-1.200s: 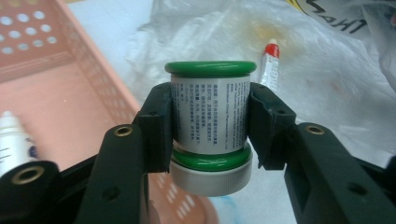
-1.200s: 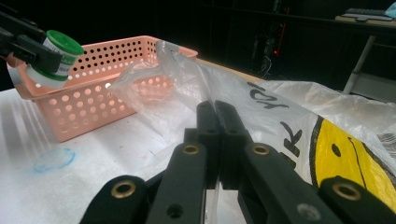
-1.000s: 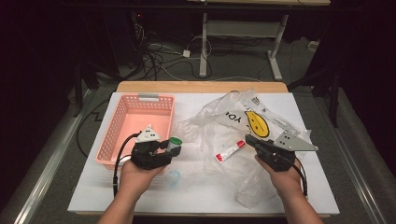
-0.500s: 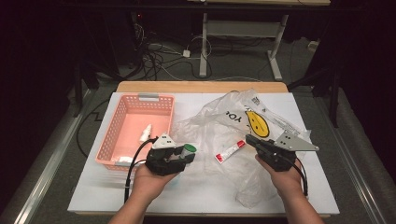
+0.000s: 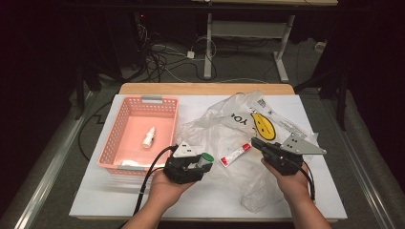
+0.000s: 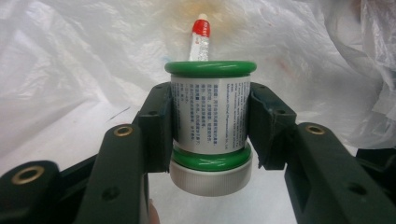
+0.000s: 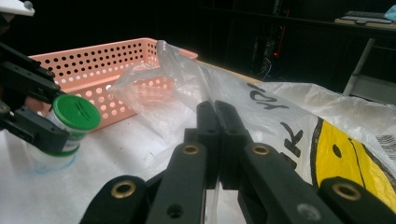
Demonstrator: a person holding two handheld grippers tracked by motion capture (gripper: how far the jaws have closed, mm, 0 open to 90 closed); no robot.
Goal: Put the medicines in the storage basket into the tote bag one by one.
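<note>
Work in hand: you are emptying the plastic bag (image 5: 239,129) into the pink basket (image 5: 125,143), one item at a time, as I read it.
Done so far: one small white bottle (image 5: 149,137) already lies on the basket floor.
Jar: your left gripper (image 5: 197,164) has its fingers pinching the green-lidded jar (image 6: 208,119) by its labelled sides, lid facing the bag. It sits low over the tabletop (image 5: 110,200), just beside the basket's near right corner and not yet inside.
Right gripper: your right gripper (image 5: 258,144) has its fingers pressed together on a fold of the bag's film, pinning it down on your right.
Left to do: lift the jar over the rim and let it go in the basket; then fetch the red-and-white tube (image 5: 235,154).
Tube: it lies on the bag between your two grippers, apart from both.
In the way: the basket's near wall stands between jar and basket floor, so the jar needs height first. The white bottle sits mid-basket; aim beside it. Loose film bunches near the tube and may snag your fingers.
Surroundings: cables and desk legs on the floor beyond the tabletop, well clear.
</note>
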